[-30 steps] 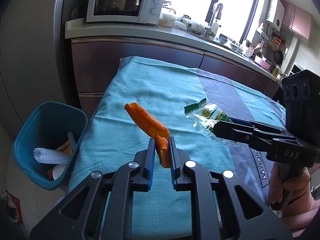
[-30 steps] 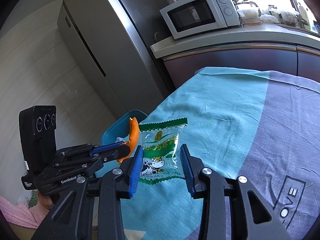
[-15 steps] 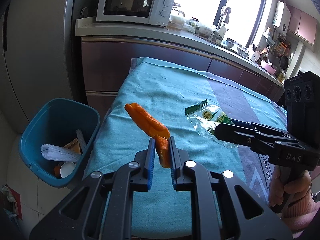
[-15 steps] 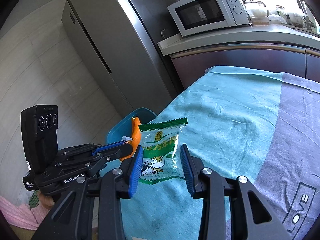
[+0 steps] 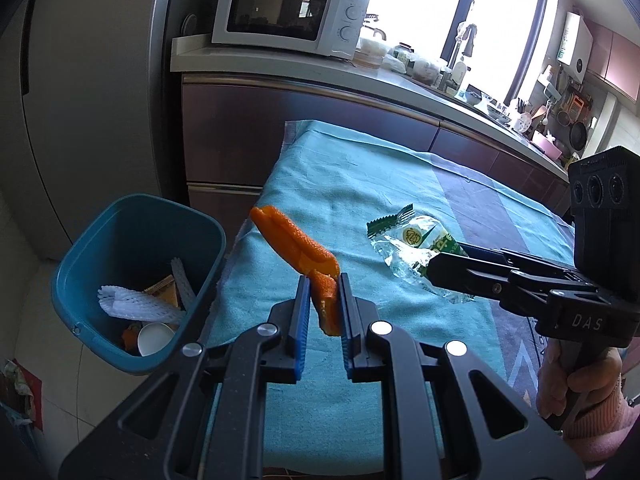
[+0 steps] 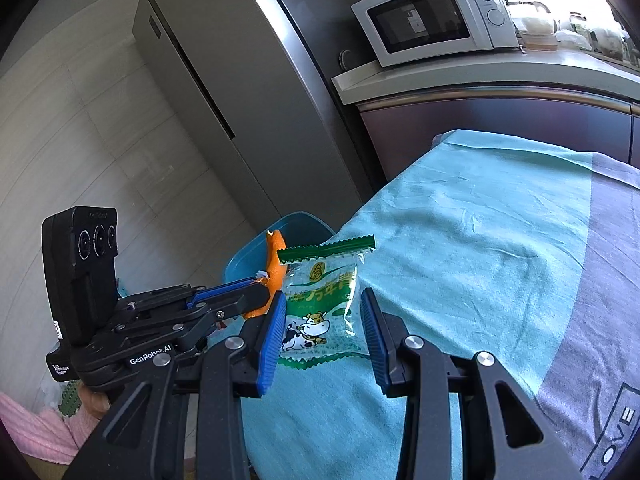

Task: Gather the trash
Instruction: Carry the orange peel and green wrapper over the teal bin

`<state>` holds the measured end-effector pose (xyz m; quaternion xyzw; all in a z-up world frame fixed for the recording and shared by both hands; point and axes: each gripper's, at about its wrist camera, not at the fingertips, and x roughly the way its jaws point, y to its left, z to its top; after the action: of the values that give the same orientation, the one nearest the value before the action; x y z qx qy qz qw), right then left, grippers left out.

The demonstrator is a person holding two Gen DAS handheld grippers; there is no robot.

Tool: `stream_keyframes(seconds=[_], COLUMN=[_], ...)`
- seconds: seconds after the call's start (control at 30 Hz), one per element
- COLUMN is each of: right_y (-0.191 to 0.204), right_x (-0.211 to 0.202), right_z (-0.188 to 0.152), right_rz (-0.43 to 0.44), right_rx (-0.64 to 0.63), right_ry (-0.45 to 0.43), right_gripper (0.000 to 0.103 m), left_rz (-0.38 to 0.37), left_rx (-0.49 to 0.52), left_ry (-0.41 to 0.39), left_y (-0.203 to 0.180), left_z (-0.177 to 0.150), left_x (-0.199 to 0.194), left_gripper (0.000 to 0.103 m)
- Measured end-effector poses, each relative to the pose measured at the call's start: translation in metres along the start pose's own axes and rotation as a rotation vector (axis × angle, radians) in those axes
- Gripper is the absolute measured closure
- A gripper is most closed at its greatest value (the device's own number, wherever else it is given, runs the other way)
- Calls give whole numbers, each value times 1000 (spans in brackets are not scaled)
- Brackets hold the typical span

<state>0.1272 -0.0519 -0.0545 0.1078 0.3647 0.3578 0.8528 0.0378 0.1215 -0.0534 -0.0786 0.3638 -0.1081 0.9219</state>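
Observation:
My left gripper (image 5: 322,293) is shut on an orange peel (image 5: 296,247) and holds it above the left edge of the teal-covered table (image 5: 360,184), beside the blue trash bin (image 5: 100,344). The peel (image 6: 275,265) and left gripper (image 6: 256,288) also show in the right wrist view. My right gripper (image 6: 323,312) is shut on a clear green-and-white snack wrapper (image 6: 320,304) with a cow print, held above the table. The wrapper (image 5: 412,248) and right gripper (image 5: 440,268) show at the right of the left wrist view.
The bin holds white foam netting (image 5: 132,304), a cup and scraps, and its rim peeks out behind the peel (image 6: 296,224). A microwave (image 5: 288,12) sits on the counter (image 5: 320,76) behind the table. A tall fridge (image 6: 240,100) stands at left.
Both grippers have moved left with their loads, toward the bin. More of the bin's inside shows now.

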Motion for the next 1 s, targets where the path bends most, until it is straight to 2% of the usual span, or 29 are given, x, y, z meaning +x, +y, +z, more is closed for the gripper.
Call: stream_keyframes(seconds=[0.5, 1.0], right_y=[16, 37], right_x=[18, 45], right_z=[7, 25], right_rz=[16, 47], right_rx=[-38, -100], right_ry=[29, 63], right_gripper=[67, 67], left_rz=[32, 102], left_rx=[-39, -103], left_ry=[-9, -33], left_y=[20, 59], left_z=[1, 7], left_x=[-2, -8], left_gripper=[89, 89])
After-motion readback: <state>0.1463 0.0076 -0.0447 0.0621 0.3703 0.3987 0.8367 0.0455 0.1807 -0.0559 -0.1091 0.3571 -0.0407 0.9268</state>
